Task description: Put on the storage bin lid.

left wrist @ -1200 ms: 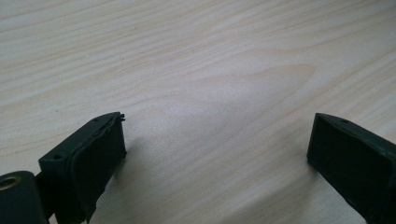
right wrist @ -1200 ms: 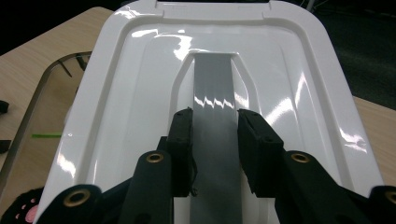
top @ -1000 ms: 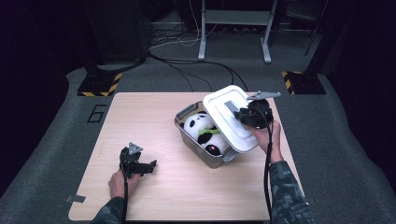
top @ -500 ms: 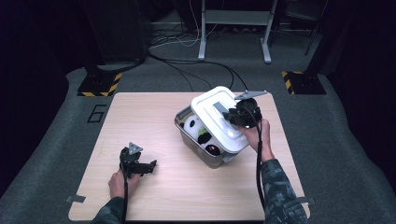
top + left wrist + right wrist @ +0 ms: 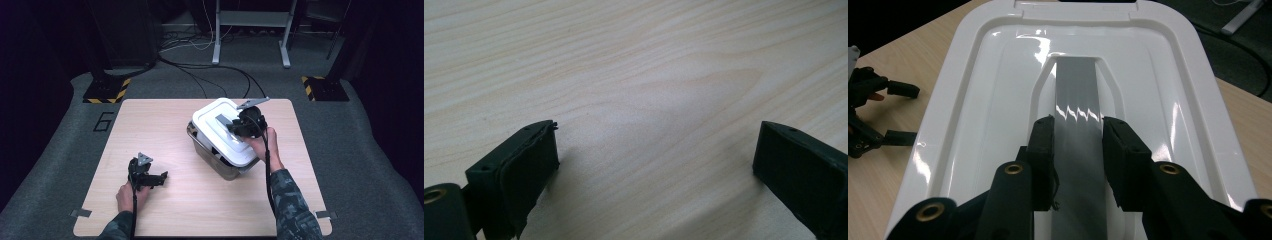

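My right gripper (image 5: 1077,137) pinches the grey handle (image 5: 1076,100) of the white lid (image 5: 226,130), which sits over the metal box (image 5: 212,155) and hides its contents. My left gripper (image 5: 159,179) rests wide open on the table (image 5: 634,60), holding nothing.

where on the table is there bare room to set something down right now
The far left of the table, between its back edge and the left gripper, is bare wood. So is the near middle strip between the two forearms. The right side is crowded: the bin, the white lid and the right gripper clamped on its grey handle.
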Tool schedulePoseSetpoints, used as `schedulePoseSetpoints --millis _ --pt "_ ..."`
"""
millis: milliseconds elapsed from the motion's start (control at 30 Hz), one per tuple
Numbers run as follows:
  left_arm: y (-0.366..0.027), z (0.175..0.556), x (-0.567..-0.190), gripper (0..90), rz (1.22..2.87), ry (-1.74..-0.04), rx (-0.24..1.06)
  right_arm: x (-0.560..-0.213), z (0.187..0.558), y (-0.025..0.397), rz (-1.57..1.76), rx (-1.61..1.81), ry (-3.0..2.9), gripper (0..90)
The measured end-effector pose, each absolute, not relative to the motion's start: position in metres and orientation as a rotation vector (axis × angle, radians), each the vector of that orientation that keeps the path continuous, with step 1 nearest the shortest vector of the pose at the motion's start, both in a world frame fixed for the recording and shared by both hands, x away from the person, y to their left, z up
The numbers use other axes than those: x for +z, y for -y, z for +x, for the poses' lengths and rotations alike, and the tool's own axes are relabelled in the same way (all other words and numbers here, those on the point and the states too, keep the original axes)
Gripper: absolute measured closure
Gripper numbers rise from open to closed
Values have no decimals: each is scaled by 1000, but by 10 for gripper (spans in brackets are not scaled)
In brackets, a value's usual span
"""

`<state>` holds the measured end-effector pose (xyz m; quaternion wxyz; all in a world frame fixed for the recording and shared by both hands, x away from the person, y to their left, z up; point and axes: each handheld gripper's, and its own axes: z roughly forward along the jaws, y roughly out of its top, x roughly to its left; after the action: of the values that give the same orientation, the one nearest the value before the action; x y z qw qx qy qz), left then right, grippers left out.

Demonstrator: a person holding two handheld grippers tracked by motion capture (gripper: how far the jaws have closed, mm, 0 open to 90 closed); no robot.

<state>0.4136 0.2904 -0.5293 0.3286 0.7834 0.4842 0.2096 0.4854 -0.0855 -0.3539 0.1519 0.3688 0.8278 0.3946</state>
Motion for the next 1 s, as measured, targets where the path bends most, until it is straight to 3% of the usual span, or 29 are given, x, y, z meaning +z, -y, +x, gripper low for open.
schedulePoseSetpoints --millis 1000 --pt "-290 414 -530 40 2039 -1272 553 -381 497 53 1068 988 -2466 670"
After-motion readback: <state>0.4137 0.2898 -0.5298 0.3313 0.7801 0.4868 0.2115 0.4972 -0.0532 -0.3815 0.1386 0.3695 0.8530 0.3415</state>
